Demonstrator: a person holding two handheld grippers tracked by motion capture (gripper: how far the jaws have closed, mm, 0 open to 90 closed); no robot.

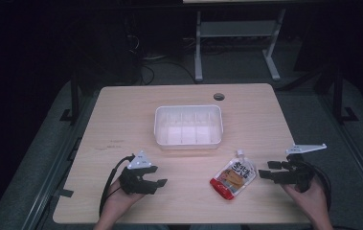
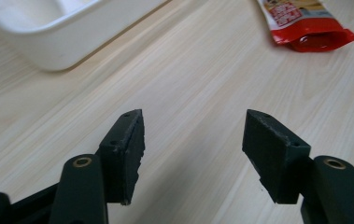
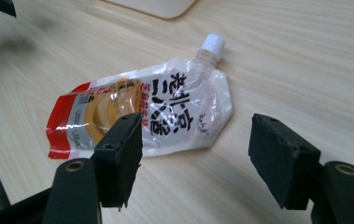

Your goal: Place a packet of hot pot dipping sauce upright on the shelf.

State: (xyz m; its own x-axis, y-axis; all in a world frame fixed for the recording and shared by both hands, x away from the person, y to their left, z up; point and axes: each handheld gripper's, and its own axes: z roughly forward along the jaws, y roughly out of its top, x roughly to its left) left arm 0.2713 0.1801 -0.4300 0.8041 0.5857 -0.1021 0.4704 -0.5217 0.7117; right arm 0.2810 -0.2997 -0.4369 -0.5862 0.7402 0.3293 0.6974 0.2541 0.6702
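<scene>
A sauce pouch with a white cap and red bottom edge lies flat on the wooden table, right of centre near the front. My right gripper rests just right of it, pointing at it, jaws open and empty. In the right gripper view the pouch lies just beyond the open gripper. My left gripper sits at the front left, open, with nothing between its jaws. In the left gripper view the gripper stands over bare wood and the pouch's red end shows at top right.
A white plastic bin stands empty at the table's centre, behind both grippers; its corner shows in the left gripper view. A round cable hole sits near the far edge. The floor beyond is dark, with a metal frame.
</scene>
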